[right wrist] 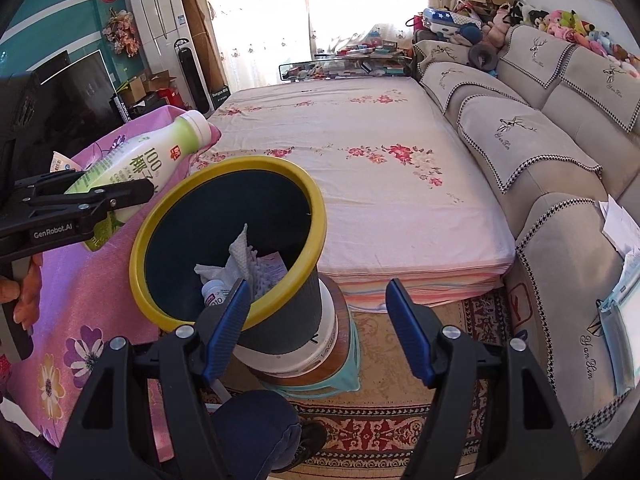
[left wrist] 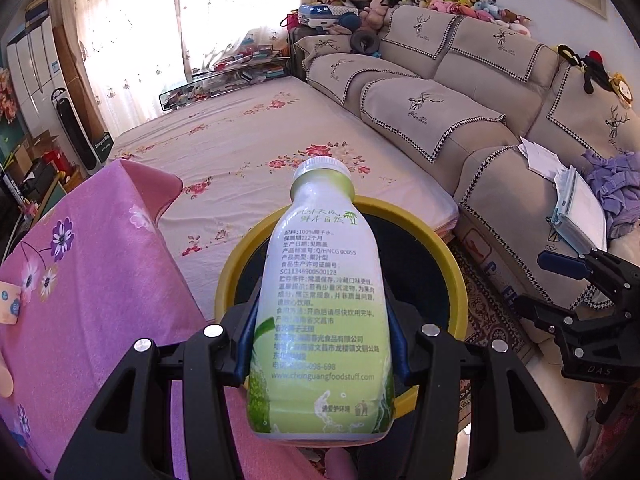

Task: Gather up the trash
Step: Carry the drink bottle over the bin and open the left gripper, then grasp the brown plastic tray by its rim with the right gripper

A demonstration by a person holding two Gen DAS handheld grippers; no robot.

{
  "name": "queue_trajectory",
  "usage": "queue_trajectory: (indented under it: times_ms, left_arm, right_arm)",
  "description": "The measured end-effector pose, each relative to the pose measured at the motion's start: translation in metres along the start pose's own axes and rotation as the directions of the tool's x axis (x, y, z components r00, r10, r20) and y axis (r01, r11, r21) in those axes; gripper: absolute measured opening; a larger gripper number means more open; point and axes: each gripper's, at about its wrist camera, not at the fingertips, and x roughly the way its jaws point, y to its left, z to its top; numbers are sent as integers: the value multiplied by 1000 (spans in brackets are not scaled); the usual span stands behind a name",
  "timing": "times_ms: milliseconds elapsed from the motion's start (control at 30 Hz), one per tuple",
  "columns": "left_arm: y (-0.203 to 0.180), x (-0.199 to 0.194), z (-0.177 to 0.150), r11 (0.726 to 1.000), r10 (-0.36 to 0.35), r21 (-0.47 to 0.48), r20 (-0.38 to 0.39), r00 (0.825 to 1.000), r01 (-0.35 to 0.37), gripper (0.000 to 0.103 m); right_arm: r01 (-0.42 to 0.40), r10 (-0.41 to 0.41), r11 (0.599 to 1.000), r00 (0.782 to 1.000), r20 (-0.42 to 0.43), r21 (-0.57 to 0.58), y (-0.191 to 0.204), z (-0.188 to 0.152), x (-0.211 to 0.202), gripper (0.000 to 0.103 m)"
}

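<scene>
My left gripper (left wrist: 320,332) is shut on a green and white drink bottle (left wrist: 320,304) and holds it, cap forward, over the yellow-rimmed dark bin (left wrist: 456,280). In the right wrist view the bottle (right wrist: 136,164) sits in the left gripper (right wrist: 120,200) just left of the bin's rim (right wrist: 312,208). The bin holds crumpled white paper (right wrist: 240,260) and a small bottle (right wrist: 214,292). My right gripper (right wrist: 316,308) is open and empty, just right of the bin's near edge; it also shows in the left wrist view (left wrist: 532,280).
A pink flowered cloth (left wrist: 92,280) covers a surface at the left. A bed with a flowered sheet (right wrist: 380,184) lies behind the bin. A beige sofa (right wrist: 560,200) with papers (right wrist: 624,224) runs along the right. The bin stands on a stool (right wrist: 320,364) on a patterned rug (right wrist: 400,420).
</scene>
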Motion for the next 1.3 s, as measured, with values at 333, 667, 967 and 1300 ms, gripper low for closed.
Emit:
queue_trajectory:
  times_ms: [333,667,967,1300]
  left_arm:
    - [1,3,12,999,55,0,54,997,-55,92]
    - [59,-104,-43,992,64,-121,145,987,-47,92]
    - [144,-215,-132,955,216,-245,186,959,-168,94]
    - [236,-318,-237,855,422,-399,164,892,-332,97]
  right_arm:
    - [-4,4,1000,1000,-8,3,3,1,4,67]
    - [-31,31,998,1000,-2,-61,48,7,-6,67]
    - [-107,107,979,994,-11,-172,127,17,-9,69]
    - [-263,257,895,964,-66,-361,269,19,-8,69]
